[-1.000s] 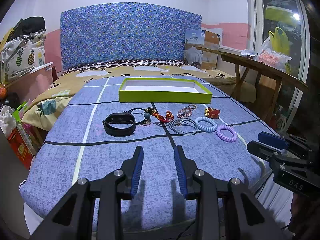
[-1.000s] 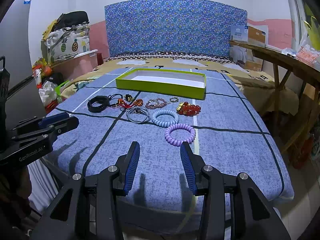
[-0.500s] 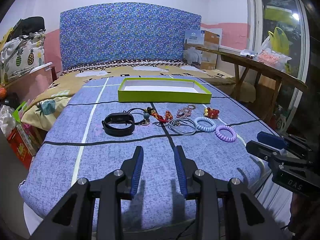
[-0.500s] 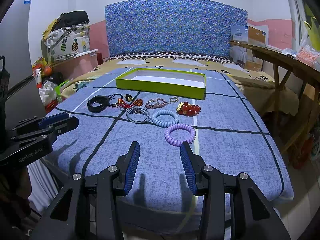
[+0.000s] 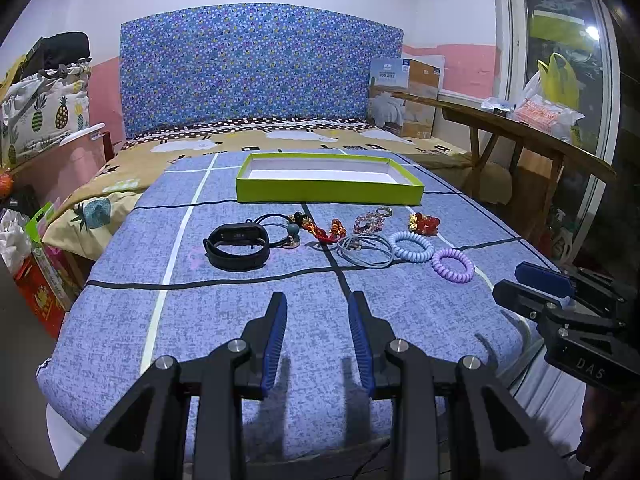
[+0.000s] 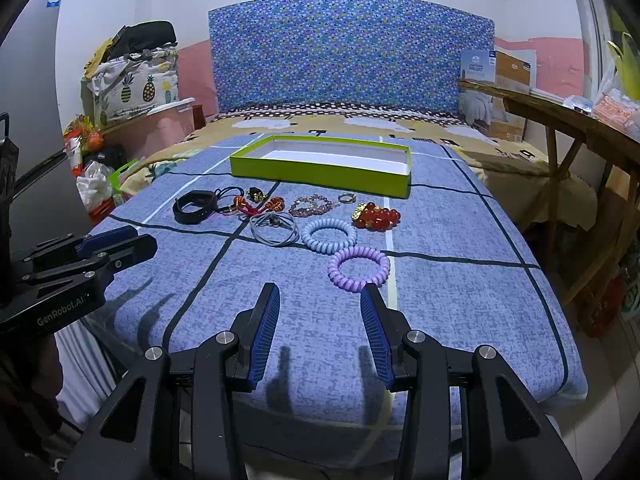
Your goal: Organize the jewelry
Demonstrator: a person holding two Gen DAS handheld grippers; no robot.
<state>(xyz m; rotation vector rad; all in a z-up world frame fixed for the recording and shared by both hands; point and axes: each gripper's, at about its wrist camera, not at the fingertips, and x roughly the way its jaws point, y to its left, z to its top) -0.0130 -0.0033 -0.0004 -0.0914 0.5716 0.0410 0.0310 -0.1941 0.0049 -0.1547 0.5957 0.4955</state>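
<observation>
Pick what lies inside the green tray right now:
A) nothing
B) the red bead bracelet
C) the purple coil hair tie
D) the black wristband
A: the green tray shows only its bare white floor, while the purple coil hair tie, black wristband and red bead bracelet lie on the bedspread in front of it.

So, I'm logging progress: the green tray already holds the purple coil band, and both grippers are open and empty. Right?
Not quite. The green tray is empty; the purple coil band lies on the bedcover, as the right wrist view shows. Both grippers are open and empty.
</observation>
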